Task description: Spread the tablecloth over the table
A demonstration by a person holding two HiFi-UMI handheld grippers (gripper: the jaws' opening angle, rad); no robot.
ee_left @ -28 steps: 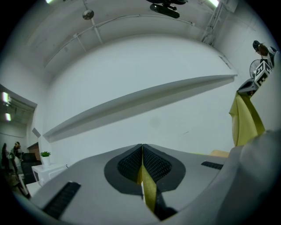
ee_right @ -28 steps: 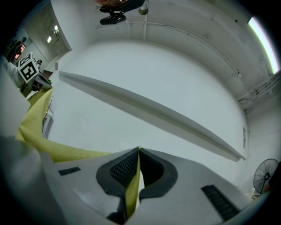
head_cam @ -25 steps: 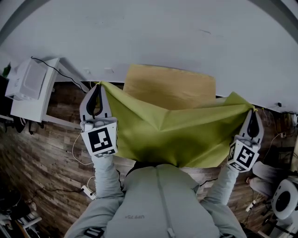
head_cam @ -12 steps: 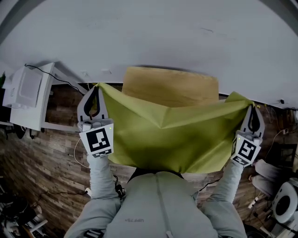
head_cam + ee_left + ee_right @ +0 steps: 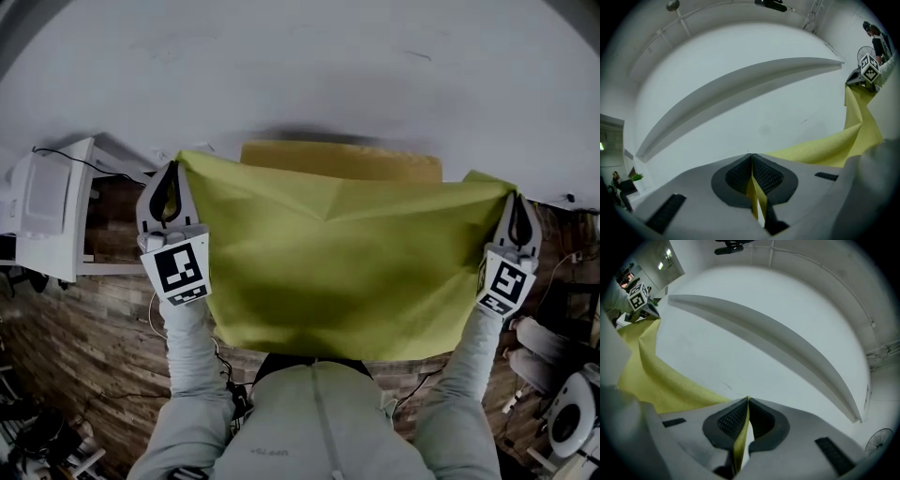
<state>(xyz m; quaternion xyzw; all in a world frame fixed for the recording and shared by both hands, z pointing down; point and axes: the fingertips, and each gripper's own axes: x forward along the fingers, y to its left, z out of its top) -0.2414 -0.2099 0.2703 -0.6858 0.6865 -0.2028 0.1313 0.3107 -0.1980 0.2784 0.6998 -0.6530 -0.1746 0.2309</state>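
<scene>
Tablecloth (image 5: 347, 267), one, yellow-green, two corners pinched in jaws of left gripper (image 5: 174, 171), right gripper (image 5: 516, 202), one table (image 5: 342, 159) beyond

Tablecloth (image 5: 337, 272) between left tool (image 5: 174, 167) and right tool (image 5: 516, 197), table (image 5: 342, 161) seemingly behind and below it

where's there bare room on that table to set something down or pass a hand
Bare: only the tan table strip between the tablecloth and the white wall; the rest is hidden under the cloth. Crowded: the cloth's corners, pinched in the left claw and right claw, and the floor at left, with a white unit and cables.
</scene>
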